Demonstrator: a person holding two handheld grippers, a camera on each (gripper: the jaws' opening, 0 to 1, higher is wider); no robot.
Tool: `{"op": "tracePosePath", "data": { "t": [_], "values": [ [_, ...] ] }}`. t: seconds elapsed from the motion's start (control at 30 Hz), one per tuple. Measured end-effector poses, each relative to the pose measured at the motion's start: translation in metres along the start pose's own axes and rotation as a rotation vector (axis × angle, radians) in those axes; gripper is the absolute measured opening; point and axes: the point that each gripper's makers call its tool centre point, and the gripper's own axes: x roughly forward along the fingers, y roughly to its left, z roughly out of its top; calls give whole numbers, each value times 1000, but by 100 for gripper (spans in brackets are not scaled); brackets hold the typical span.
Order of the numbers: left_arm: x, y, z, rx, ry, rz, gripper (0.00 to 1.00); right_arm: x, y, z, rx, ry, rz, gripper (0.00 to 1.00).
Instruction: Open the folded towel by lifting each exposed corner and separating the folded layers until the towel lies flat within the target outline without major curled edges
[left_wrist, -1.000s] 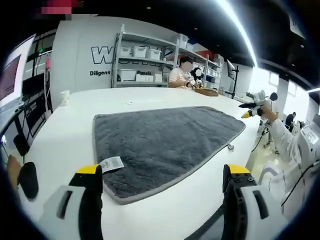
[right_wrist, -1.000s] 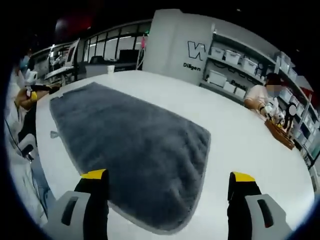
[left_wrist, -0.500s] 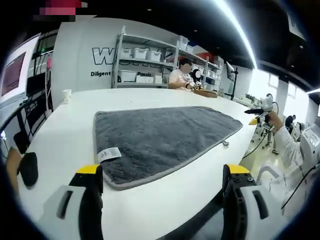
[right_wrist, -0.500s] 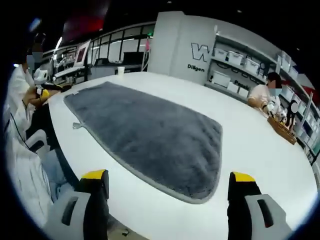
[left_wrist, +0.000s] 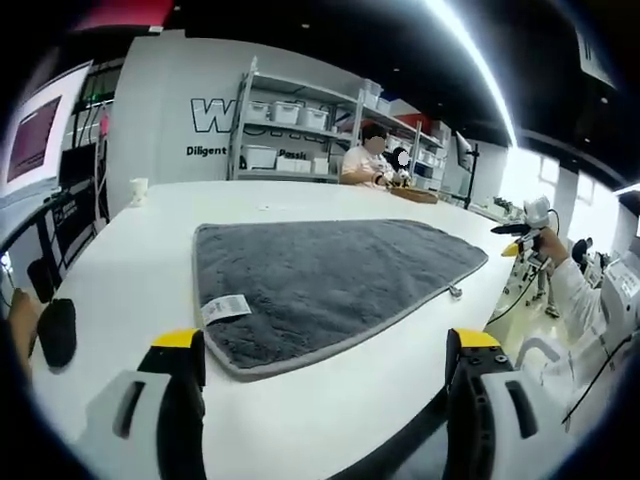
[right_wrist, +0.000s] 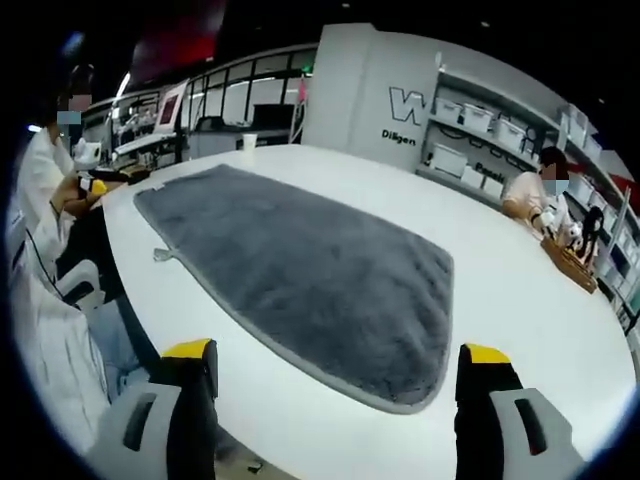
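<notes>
A grey towel (left_wrist: 320, 280) lies spread flat on the white table (left_wrist: 130, 270), with a white label (left_wrist: 225, 309) near its closest corner and a small loop (left_wrist: 454, 291) at its right edge. My left gripper (left_wrist: 330, 350) is open, held back over the table's near edge with nothing between its yellow-tipped fingers. In the right gripper view the same towel (right_wrist: 300, 270) stretches away across the table (right_wrist: 490, 290), its loop (right_wrist: 160, 255) at the left edge. Open and holding nothing, my right gripper (right_wrist: 335, 365) hangs just short of the towel's near corner.
A dark object (left_wrist: 55, 333) lies at the table's left edge, a white cup (left_wrist: 139, 187) at the far side. A seated person (left_wrist: 362, 162) works at the far end by shelves of bins (left_wrist: 290, 130). A white-sleeved person (right_wrist: 45, 210) stands at the left in the right gripper view.
Both views have drawn back and away from the towel towards the table edge. The towel itself lies unmoved and flat.
</notes>
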Motion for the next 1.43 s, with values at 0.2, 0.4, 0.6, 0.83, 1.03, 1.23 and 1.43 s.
{"op": "tracePosePath", "data": {
  "t": [0.2,0.4,0.6,0.83,1.03,1.23,1.43],
  "values": [
    [7,-3,2,-2,-8,-14,98,3,-1,0,-1,-1,6,99],
    [12,-7,10,7,-34,-25,99,3,0,1,-1,-12,17,99],
    [15,-12,21,5,-82,-39,99,4,5,8,-1,-37,38,99],
    [16,-12,22,-12,-80,-53,98,7,8,10,3,-42,49,99],
    [14,-9,20,-21,-77,-53,97,9,11,9,8,-37,51,99],
    [16,-9,24,-41,-119,-69,97,11,10,9,24,-50,52,99],
    [20,-10,25,-47,-118,-75,97,13,10,5,31,-48,59,99]
  ]
}}
